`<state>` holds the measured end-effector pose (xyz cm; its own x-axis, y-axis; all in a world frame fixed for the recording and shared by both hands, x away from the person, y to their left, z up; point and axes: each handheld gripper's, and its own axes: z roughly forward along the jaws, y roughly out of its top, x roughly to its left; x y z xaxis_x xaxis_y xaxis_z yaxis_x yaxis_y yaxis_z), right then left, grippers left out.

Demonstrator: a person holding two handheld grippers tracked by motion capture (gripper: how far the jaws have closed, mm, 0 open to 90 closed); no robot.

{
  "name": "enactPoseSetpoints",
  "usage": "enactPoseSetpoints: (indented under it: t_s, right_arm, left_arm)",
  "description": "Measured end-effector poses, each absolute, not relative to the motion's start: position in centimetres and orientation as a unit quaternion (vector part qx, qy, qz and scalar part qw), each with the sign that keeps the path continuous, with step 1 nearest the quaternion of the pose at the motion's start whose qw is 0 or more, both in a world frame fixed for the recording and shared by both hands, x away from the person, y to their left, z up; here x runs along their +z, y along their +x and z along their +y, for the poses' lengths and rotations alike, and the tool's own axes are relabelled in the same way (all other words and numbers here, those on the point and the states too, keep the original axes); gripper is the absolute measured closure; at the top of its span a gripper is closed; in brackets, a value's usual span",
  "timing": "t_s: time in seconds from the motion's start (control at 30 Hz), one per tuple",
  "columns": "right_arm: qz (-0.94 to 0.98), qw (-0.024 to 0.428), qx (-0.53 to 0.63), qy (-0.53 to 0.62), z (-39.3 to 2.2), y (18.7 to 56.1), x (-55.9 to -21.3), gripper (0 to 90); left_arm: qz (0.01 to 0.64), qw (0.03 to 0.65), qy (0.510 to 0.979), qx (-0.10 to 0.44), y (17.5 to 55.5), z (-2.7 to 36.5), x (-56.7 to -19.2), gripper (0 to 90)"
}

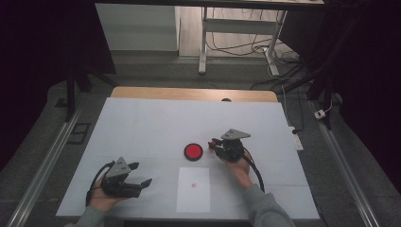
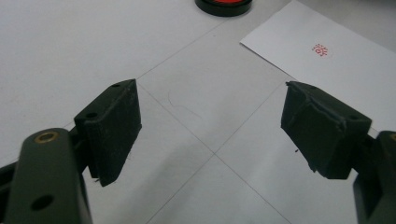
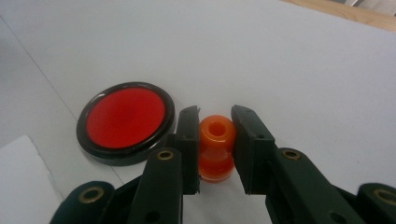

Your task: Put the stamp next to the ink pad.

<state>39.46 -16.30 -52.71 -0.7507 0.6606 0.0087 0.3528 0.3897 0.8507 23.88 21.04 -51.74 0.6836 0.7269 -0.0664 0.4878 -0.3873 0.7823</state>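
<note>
Both grippers black, two-jaw. Left gripper point(image 1: 140, 174) and right gripper point(image 1: 213, 144) each carry a grey three-cornered plate and a trailing black cable. Brass-coloured rivets at jaw links; pads worn, chipped. Grey sleeves point(image 1: 265, 208).

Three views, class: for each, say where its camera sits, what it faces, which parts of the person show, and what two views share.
High view: above the person's side, facing forward and down on the table; both forearms, left gripper, right gripper.
Left gripper view: rides the left gripper, jaws open, facing the paper.
Right gripper view: rides the right gripper, jaws shut on the orange stamp.
Both gripper views share the red ink pad.
</note>
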Motion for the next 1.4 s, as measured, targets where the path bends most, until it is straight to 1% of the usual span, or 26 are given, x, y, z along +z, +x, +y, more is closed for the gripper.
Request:
enactPoseSetpoints:
  t_s: [0.27,0.37,0.43,0.6,0.77,1.1,1.4]
  right_arm:
    - [0.821,0.170,0.446,0.313,-16.3,39.6,-53.0,70.9]
    - [0.822,0.168,0.444,0.315,-16.2,39.7,-53.1,67.8]
    - [0.822,0.169,0.443,0.316,-16.2,39.7,-53.2,67.3]
    - [0.816,0.168,0.452,0.319,-16.4,39.6,-52.9,54.9]
    - [0.805,0.172,0.471,0.317,-16.9,39.1,-51.9,48.4]
    - [0.822,0.163,0.467,0.283,-19.0,37.1,-50.6,43.9]
    - [0.819,0.170,0.464,0.292,-23.3,33.8,-50.5,43.4]
  left_arm:
    - [0.370,0.409,0.821,0.145,23.9,21.0,-51.8,20.3]
    - [0.370,0.409,0.822,0.145,23.9,21.0,-51.8,20.4]
    - [0.370,0.409,0.822,0.144,23.9,21.0,-51.8,20.3]
    - [0.370,0.406,0.823,0.144,24.0,20.9,-51.8,20.2]
    - [0.374,0.407,0.821,0.145,23.9,21.1,-51.8,20.1]
    - [0.384,0.405,0.817,0.147,24.2,21.8,-52.1,20.2]
    - [0.388,0.402,0.817,0.144,24.3,22.0,-52.2,20.2]
